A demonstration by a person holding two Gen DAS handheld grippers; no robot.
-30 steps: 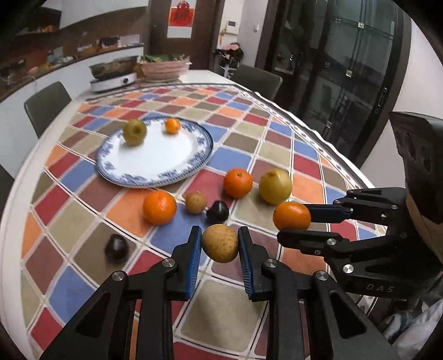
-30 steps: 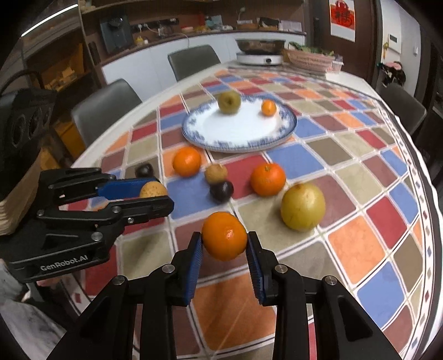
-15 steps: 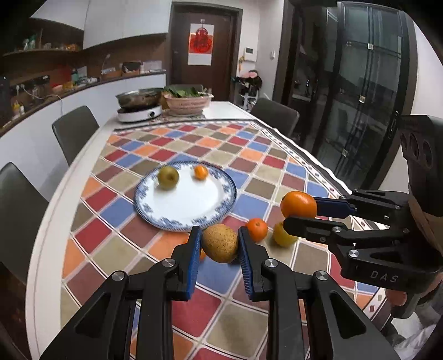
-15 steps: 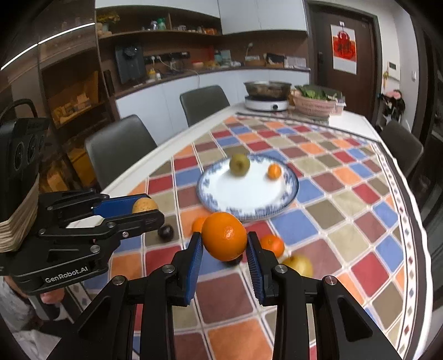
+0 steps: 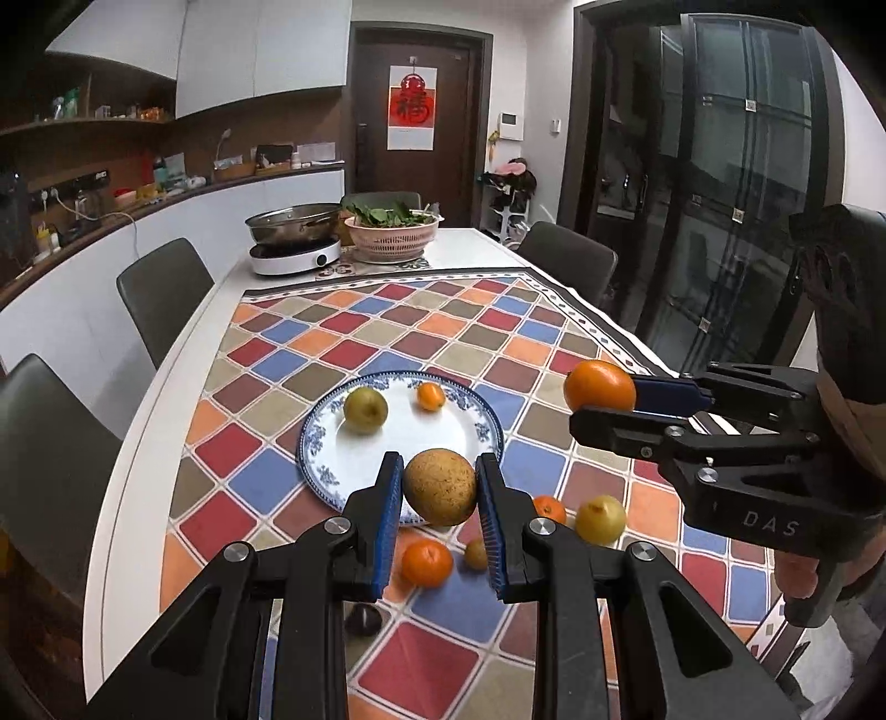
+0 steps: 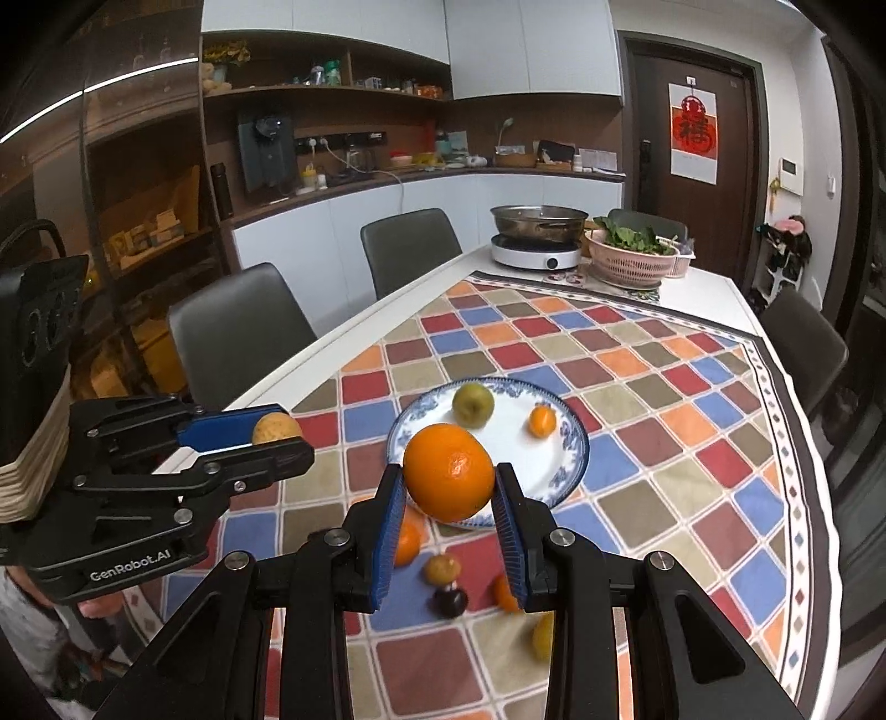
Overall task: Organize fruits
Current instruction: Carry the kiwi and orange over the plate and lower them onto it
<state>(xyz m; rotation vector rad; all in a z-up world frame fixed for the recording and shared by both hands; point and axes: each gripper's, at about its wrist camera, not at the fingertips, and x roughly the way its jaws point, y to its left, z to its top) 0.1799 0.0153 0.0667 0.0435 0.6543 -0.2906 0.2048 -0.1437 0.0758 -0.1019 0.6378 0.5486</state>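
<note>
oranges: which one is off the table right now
The big orange clamped between the right gripper's fingers; the small one sits on the plate, others on the cloth.

Kitchen-dining room. Long white table under checked cloth. Grey chairs along both sides. White counter, wood shelves, white upper cabinets. Dark door with red poster. Black glass doors at right.

One plate, two chairs, two claws, nine fruits.
</note>
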